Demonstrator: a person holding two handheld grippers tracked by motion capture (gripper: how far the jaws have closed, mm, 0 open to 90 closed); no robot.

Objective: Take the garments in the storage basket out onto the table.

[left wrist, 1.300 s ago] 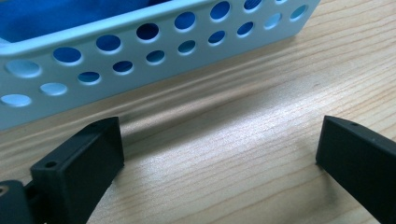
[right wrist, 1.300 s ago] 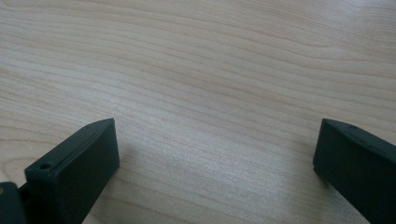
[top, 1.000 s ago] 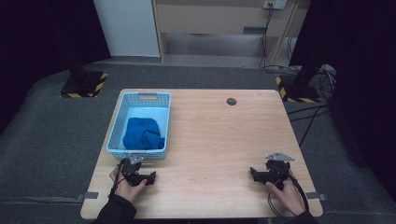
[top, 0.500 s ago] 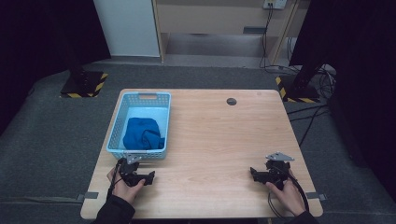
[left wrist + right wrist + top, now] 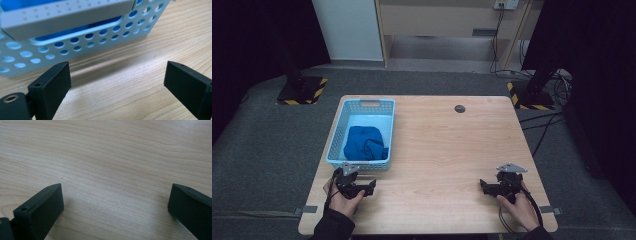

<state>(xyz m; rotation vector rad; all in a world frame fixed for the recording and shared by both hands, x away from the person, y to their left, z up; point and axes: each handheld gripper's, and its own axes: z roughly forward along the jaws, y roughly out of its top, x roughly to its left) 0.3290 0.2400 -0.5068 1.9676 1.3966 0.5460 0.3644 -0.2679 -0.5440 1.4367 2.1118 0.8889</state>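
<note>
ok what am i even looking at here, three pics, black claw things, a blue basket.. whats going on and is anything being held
A person sits at a wooden table and holds a hand-operated two-jaw tool in each hand. There is no robot arm.

The high view looks down from above: the left gripper sits near the table's front edge, just in front of a light blue perforated basket, and the right gripper sits at the front right.

The other two pictures come from small cameras riding on the tools, looking out between their black jaws. The left gripper view faces the basket's holed wall; the right gripper view faces bare wood.

In the basket lies a crumpled blue cloth. A small dark round thing sits near the far edge.

Both pairs of jaws stand wide open, holding nothing.
</note>
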